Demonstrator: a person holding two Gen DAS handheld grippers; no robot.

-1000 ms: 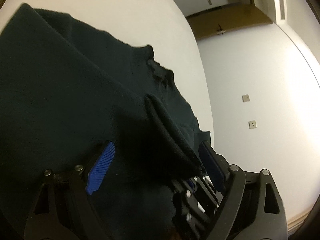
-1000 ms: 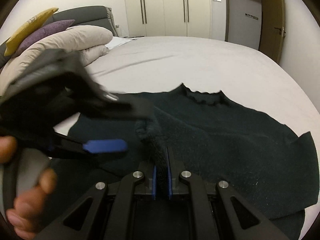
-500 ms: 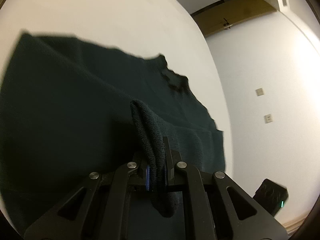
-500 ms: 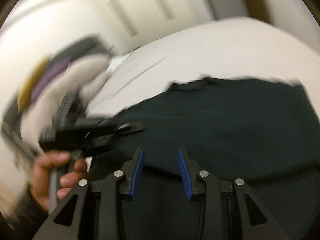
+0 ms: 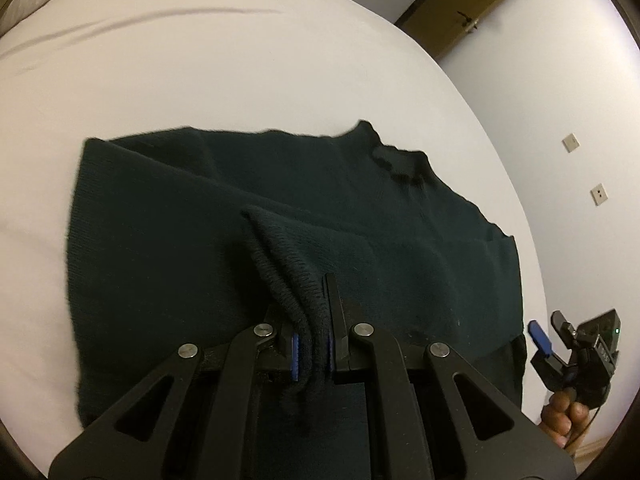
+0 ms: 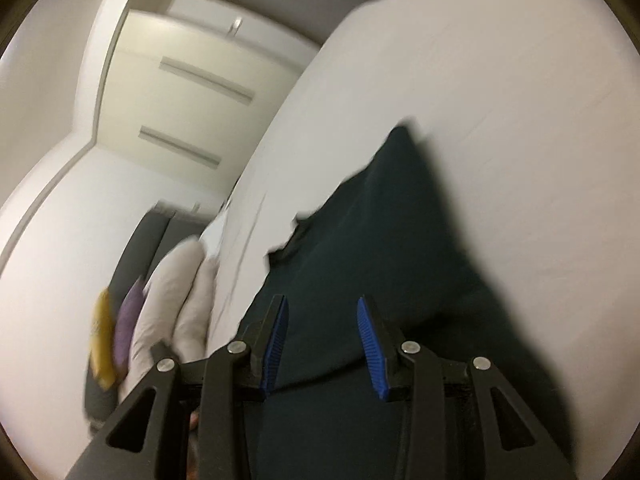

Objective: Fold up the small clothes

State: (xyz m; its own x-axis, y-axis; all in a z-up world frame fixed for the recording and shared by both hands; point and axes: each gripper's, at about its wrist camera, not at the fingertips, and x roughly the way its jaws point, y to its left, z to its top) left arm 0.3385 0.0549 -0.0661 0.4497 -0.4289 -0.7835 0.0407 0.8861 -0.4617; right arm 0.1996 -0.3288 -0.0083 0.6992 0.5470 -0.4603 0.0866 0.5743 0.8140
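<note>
Since a second ago my left tongs (image 5: 310, 344) clamped a pinched ridge of the dark green sweater (image 5: 168, 248), spread on the bed (image 5: 240, 60) ahead; my right tongs (image 6: 322, 344) swung aside, parted and empty.

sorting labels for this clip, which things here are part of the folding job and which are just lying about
Part of the job:
- dark green sweater, spread on the white bed
- left gripper, shut on a pinched fold of the sweater
- right gripper, open and holding nothing

Lying about:
- pillows at the head of the bed
- wardrobe
- door
</note>
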